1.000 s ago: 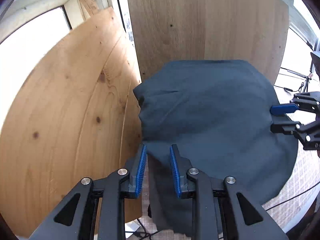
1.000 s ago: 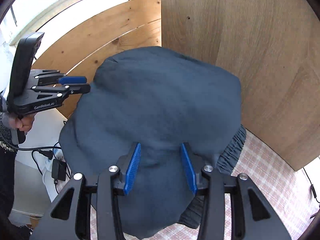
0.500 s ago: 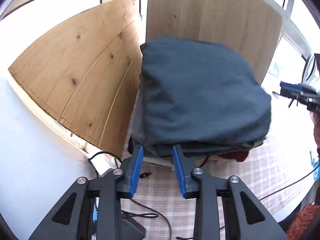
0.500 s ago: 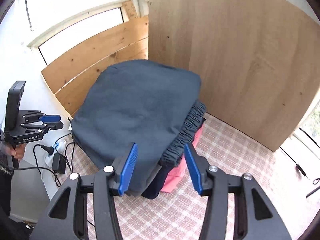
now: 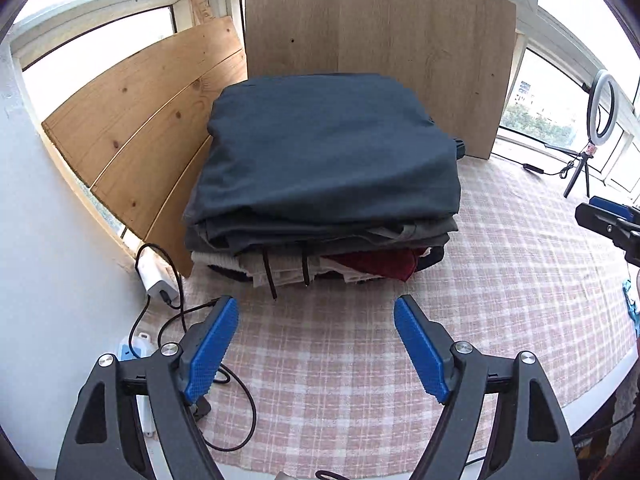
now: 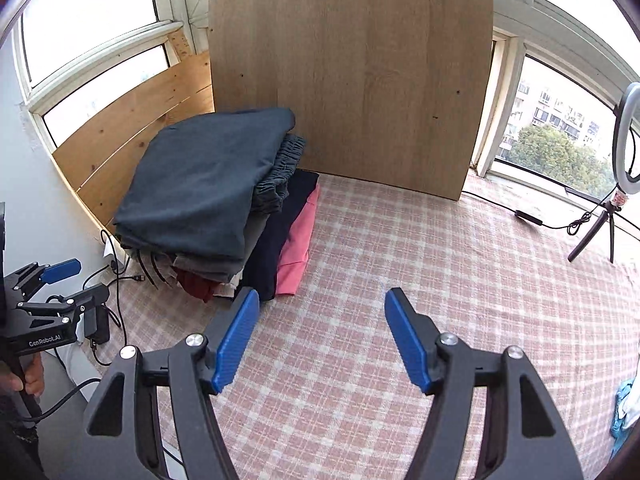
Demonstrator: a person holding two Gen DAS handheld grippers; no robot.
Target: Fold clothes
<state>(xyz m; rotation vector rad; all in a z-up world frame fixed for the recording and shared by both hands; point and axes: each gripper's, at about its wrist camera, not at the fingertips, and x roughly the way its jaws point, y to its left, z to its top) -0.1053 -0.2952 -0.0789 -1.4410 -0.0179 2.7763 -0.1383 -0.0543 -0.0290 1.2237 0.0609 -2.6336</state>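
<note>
A folded dark blue-grey garment [image 5: 328,148] lies on top of a stack of folded clothes [image 5: 320,256] on the pink checked tablecloth [image 5: 500,280]. The stack also shows in the right wrist view [image 6: 208,200], with a navy piece and a pink piece [image 6: 298,248] at its right side. My left gripper [image 5: 316,344] is open and empty, a short way in front of the stack. My right gripper [image 6: 320,336] is open and empty, to the right and in front of the stack. Each gripper appears at the edge of the other's view.
Two wooden boards [image 6: 352,80] [image 5: 140,120] stand behind and left of the stack, against the windows. A white power adapter and black cables [image 5: 160,280] lie at the left table edge. A ring light on a small tripod [image 6: 616,184] stands at the far right. A light blue cloth [image 6: 624,412] lies at the right edge.
Both grippers have pulled back from the dark garment, which now lies on the stack. Both jaws have opened wider.
</note>
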